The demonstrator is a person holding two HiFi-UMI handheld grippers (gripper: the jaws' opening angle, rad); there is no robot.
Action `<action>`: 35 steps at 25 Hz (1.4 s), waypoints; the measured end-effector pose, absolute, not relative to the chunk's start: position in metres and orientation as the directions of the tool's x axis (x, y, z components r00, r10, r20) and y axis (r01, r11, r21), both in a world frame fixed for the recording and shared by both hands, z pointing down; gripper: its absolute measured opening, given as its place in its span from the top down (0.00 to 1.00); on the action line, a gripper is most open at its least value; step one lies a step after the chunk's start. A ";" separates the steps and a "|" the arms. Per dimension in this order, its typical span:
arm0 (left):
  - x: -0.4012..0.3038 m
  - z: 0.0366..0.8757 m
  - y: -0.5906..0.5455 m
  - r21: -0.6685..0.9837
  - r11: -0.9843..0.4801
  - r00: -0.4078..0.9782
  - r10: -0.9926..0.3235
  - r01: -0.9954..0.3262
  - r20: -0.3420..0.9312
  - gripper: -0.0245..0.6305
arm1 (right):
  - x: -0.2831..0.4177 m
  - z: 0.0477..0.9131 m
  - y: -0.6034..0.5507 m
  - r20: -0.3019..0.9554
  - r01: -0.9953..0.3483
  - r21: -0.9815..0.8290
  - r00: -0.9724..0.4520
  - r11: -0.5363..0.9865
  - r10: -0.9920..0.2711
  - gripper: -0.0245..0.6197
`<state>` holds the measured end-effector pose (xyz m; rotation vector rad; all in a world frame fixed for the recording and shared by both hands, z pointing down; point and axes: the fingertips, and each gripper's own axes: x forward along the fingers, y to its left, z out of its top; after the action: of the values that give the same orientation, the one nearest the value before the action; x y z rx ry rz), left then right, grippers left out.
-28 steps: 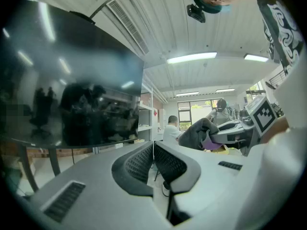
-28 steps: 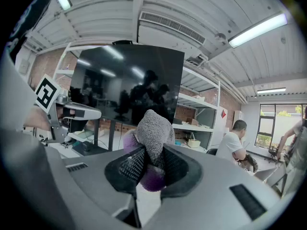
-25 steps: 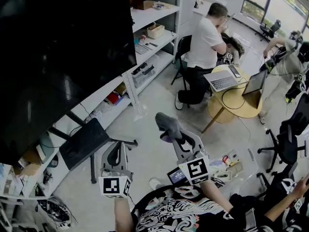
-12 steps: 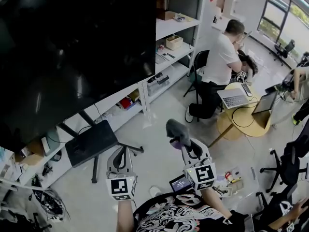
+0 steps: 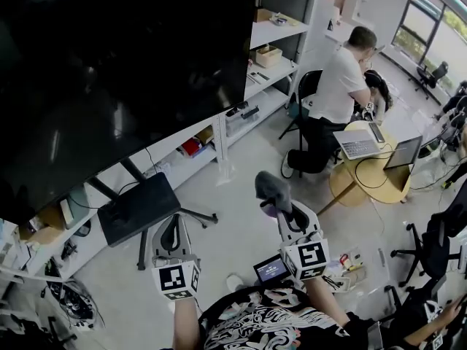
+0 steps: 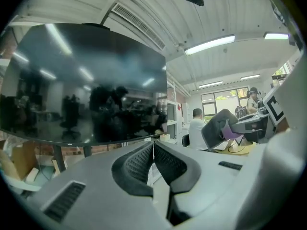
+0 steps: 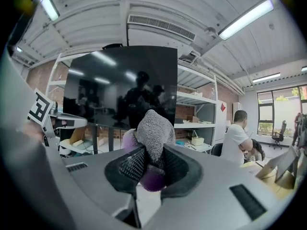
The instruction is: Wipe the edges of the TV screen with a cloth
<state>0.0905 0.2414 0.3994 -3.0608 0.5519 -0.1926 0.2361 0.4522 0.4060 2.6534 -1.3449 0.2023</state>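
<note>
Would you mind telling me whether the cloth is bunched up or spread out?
Bunched up: the cloth is a grey-and-purple wad pinched between the right tongs.

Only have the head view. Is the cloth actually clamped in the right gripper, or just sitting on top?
Observer: Clamped. The right gripper view shows the grey cloth pinched between the jaws of the right gripper, with a purple part bulging out below.
Operator: Left gripper holding anything?
Observer: No. In its own view the left gripper has its jaws together with nothing between them.
Operator: Where is the cloth pointing?
Observer: At the TV. From the right gripper view it lines up with the lower right part of the screen.
</note>
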 end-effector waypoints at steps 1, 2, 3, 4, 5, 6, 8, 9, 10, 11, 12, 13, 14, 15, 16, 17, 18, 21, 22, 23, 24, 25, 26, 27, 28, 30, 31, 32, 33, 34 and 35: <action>0.092 0.401 0.238 -0.043 -0.938 0.930 -0.347 -0.344 0.118 0.93 | 0.238 0.407 0.450 0.195 -0.807 0.080 0.588 -0.584 -0.785 0.82; 0.095 0.402 0.235 -0.042 -0.938 0.930 -0.347 -0.344 0.120 0.93 | 0.240 0.409 0.446 0.199 -0.808 0.081 0.587 -0.584 -0.785 0.82; 0.098 0.403 0.232 -0.043 -0.938 0.930 -0.348 -0.345 0.122 0.93 | 0.243 0.411 0.442 0.203 -0.810 0.082 0.584 -0.581 -0.786 0.82; 0.101 0.404 0.230 -0.049 -0.938 0.930 -0.347 -0.344 0.124 0.93 | 0.246 0.412 0.438 0.205 -0.812 0.083 0.582 -0.578 -0.787 0.82; 0.106 0.405 0.229 -0.056 -0.939 0.930 -0.344 -0.340 0.125 0.93 | 0.249 0.413 0.435 0.206 -0.813 0.083 0.580 -0.576 -0.789 0.82; 0.111 0.406 0.227 -0.062 -0.940 0.932 -0.340 -0.335 0.127 0.93 | 0.253 0.413 0.431 0.204 -0.815 0.083 0.577 -0.574 -0.791 0.82; 0.123 0.409 0.224 -0.067 -0.943 0.934 -0.333 -0.327 0.131 0.93 | 0.263 0.415 0.423 0.203 -0.819 0.079 0.571 -0.568 -0.796 0.82; 0.131 0.410 0.221 -0.066 -0.943 0.934 -0.332 -0.326 0.134 0.93 | 0.270 0.415 0.419 0.203 -0.822 0.077 0.566 -0.564 -0.799 0.82; 0.139 0.411 0.218 -0.066 -0.943 0.933 -0.333 -0.327 0.136 0.93 | 0.278 0.415 0.415 0.201 -0.826 0.073 0.562 -0.559 -0.802 0.82; 0.149 0.411 0.215 -0.065 -0.942 0.932 -0.335 -0.329 0.139 0.93 | 0.286 0.414 0.410 0.198 -0.829 0.067 0.556 -0.555 -0.807 0.82; 0.159 0.411 0.211 -0.065 -0.942 0.931 -0.336 -0.330 0.141 0.93 | 0.295 0.412 0.405 0.195 -0.834 0.060 0.549 -0.549 -0.813 0.82; 0.170 0.410 0.208 -0.065 -0.941 0.930 -0.337 -0.331 0.143 0.93 | 0.305 0.410 0.400 0.192 -0.839 0.054 0.541 -0.542 -0.819 0.82; 0.182 0.409 0.206 -0.066 -0.941 0.930 -0.337 -0.331 0.145 0.93 | 0.315 0.408 0.395 0.189 -0.844 0.049 0.532 -0.534 -0.825 0.82; 0.194 0.407 0.203 -0.068 -0.942 0.930 -0.336 -0.329 0.146 0.93 | 0.326 0.406 0.389 0.186 -0.850 0.047 0.524 -0.525 -0.831 0.82; 0.208 0.405 0.200 -0.070 -0.942 0.931 -0.335 -0.328 0.146 0.93 | 0.339 0.405 0.383 0.184 -0.855 0.046 0.515 -0.516 -0.837 0.82; 0.221 0.403 0.198 -0.074 -0.942 0.931 -0.334 -0.327 0.146 0.93 | 0.351 0.405 0.378 0.185 -0.860 0.046 0.507 -0.508 -0.842 0.82; 0.234 0.401 0.196 -0.079 -0.942 0.931 -0.334 -0.326 0.147 0.93 | 0.363 0.405 0.372 0.186 -0.865 0.045 0.499 -0.500 -0.847 0.82; 0.274 0.394 0.188 -0.097 -0.940 0.929 -0.339 -0.327 0.150 0.93 | 0.401 0.405 0.358 0.188 -0.877 0.031 0.476 -0.480 -0.859 0.82; 0.287 0.392 0.187 -0.100 -0.940 0.928 -0.340 -0.328 0.150 0.93 | 0.413 0.405 0.355 0.189 -0.881 0.027 0.469 -0.473 -0.863 0.81; 0.299 0.391 0.187 -0.099 -0.939 0.928 -0.340 -0.328 0.150 0.93 | 0.424 0.405 0.355 0.191 -0.884 0.026 0.462 -0.466 -0.866 0.82; 0.309 0.391 0.188 -0.098 -0.939 0.928 -0.340 -0.329 0.153 0.93 | 0.434 0.405 0.354 0.195 -0.889 0.026 0.454 -0.458 -0.869 0.82; 0.319 0.392 0.189 -0.096 -0.939 0.927 -0.341 -0.329 0.156 0.93 | 0.443 0.407 0.354 0.201 -0.893 0.026 0.446 -0.450 -0.872 0.82; 0.328 0.393 0.190 -0.094 -0.939 0.926 -0.341 -0.330 0.160 0.93 | 0.452 0.408 0.353 0.208 -0.896 0.026 0.439 -0.443 -0.874 0.82; 0.336 0.394 0.190 -0.091 -0.940 0.926 -0.340 -0.329 0.164 0.93 | 0.460 0.410 0.351 0.213 -0.898 0.024 0.434 -0.439 -0.875 0.81; 0.344 0.396 0.188 -0.088 -0.940 0.925 -0.340 -0.329 0.168 0.93 | 0.468 0.412 0.349 0.216 -0.899 0.022 0.432 -0.438 -0.876 0.82; 0.361 0.397 0.184 -0.088 -0.940 0.924 -0.341 -0.330 0.172 0.93 | 0.484 0.417 0.344 0.219 -0.900 0.021 0.428 -0.435 -0.877 0.82; 0.369 0.398 0.183 -0.090 -0.939 0.923 -0.343 -0.332 0.175 0.93 | 0.492 0.419 0.342 0.223 -0.902 0.020 0.424 -0.431 -0.878 0.81; 0.376 0.399 0.182 -0.092 -0.938 0.921 -0.346 -0.334 0.178 0.93 | 0.499 0.421 0.339 0.228 -0.905 0.018 0.418 -0.426 -0.879 0.82; 0.381 0.400 0.182 -0.095 -0.936 0.919 -0.351 -0.339 0.181 0.93 | 0.506 0.423 0.336 0.235 -0.908 0.016 0.411 -0.419 -0.881 0.82; 0.385 0.399 0.181 -0.101 -0.933 0.916 -0.358 -0.345 0.183 0.93 | 0.512 0.426 0.334 0.241 -0.911 0.015 0.402 -0.411 -0.883 0.81; 0.388 0.398 0.181 -0.108 -0.930 0.912 -0.367 -0.352 0.183 0.93 | 0.519 0.427 0.332 0.245 -0.915 0.015 0.394 -0.403 -0.886 0.82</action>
<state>0.3877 0.1814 0.3978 -3.0004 0.5654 -0.3091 0.5186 0.3318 0.4270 2.4966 -1.6257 0.2991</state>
